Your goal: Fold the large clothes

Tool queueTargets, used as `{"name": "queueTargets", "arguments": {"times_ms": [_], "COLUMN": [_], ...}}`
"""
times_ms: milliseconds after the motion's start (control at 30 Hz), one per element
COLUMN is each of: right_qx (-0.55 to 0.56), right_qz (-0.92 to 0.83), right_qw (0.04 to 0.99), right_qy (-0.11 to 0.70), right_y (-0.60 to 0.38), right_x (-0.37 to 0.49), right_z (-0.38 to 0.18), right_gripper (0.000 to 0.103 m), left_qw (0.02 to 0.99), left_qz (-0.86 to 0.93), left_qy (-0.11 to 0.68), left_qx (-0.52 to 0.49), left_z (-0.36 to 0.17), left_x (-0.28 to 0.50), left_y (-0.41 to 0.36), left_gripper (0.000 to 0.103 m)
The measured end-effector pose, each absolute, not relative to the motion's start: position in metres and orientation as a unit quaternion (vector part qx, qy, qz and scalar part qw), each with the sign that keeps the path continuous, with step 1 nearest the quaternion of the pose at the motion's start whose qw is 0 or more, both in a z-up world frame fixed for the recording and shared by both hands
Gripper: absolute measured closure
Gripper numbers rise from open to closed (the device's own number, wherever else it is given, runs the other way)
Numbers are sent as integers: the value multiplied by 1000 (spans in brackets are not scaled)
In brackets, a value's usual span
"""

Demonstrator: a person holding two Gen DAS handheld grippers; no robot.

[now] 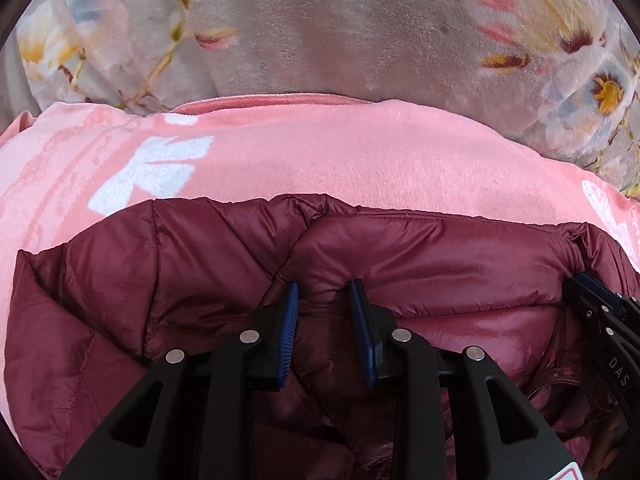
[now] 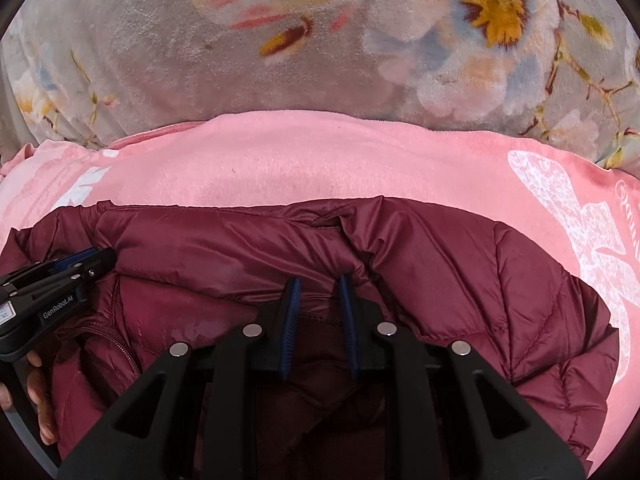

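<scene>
A dark red quilted puffer jacket [image 1: 420, 256] lies bunched on a pink fleece cloth. In the left wrist view my left gripper [image 1: 325, 296] is shut on a padded fold along the jacket's upper edge, and the fabric fills the gap between the blue pads [image 1: 292, 320]. In the right wrist view my right gripper [image 2: 318, 282] pinches the same edge of the jacket [image 2: 240, 252] further to the right. The two grippers sit side by side. The right gripper's tip [image 1: 592, 284] shows at the left view's right edge, and the left gripper [image 2: 80, 264] at the right view's left edge. The jacket's zip [image 2: 120, 344] lies between them.
The pink fleece cloth [image 2: 300, 160] with white prints spreads under the jacket and beyond it. Behind that lies a grey floral plush blanket [image 2: 160, 40]. A person's hand [image 2: 38, 380] holds the left gripper's handle at the lower left.
</scene>
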State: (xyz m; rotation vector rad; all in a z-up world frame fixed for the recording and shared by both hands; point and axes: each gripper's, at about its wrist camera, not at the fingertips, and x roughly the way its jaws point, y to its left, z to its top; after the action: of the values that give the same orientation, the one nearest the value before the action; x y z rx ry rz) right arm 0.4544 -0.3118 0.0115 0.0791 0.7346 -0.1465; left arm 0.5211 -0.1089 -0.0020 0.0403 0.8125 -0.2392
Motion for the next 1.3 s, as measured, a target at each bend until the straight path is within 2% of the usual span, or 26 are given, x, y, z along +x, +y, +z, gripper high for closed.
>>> {"name": "queueTargets", "arguments": {"times_ms": [167,400,533,567,600,667,700,833,1033,1167,1300], "right_qx": [47,115,161,159,154,144,137,145,236,288,295], "right_qz": [-64,-31,-44,-49,-49,-52,-59,-81,-98,-77,-70], "right_qw": [930,929,916,916,919,922,923,915,886,877,884], "right_qy": [358,351,365,365,359,354,355,368,386,376,356], "right_y": [-315,-334,-345,-346,-348,-353,-356,-369,-384,-374,-362], "right_x": [456,450,386,361,325,272,244,118,-4,-28,-29], "right_z": [12,14,37,44,52,60,63,60,25,6,1], "right_gripper": [84,84,81,81,79,67,58,39,35,35,33], "left_qw": [912,909,899,893,889,887,886,871,832,836,831], "left_qz": [-118,-132,-137,-156,-171,-178,-178,-149,-133,-139,-161], "left_qy": [393,394,414,419,422,424,426,465,520,505,497], "left_qx": [16,-19,-49,-51,-51,-42,-38,-52,-141,-167,-192], "left_z": [-2,1,20,25,29,36,37,28,-11,-10,-15], "left_x": [522,519,475,457,440,390,369,297,215,179,161], "left_y": [-109,-98,-62,-50,-37,1,18,85,170,181,176], "left_gripper": [75,73,71,64,49,35,34,31,31,31,31]}}
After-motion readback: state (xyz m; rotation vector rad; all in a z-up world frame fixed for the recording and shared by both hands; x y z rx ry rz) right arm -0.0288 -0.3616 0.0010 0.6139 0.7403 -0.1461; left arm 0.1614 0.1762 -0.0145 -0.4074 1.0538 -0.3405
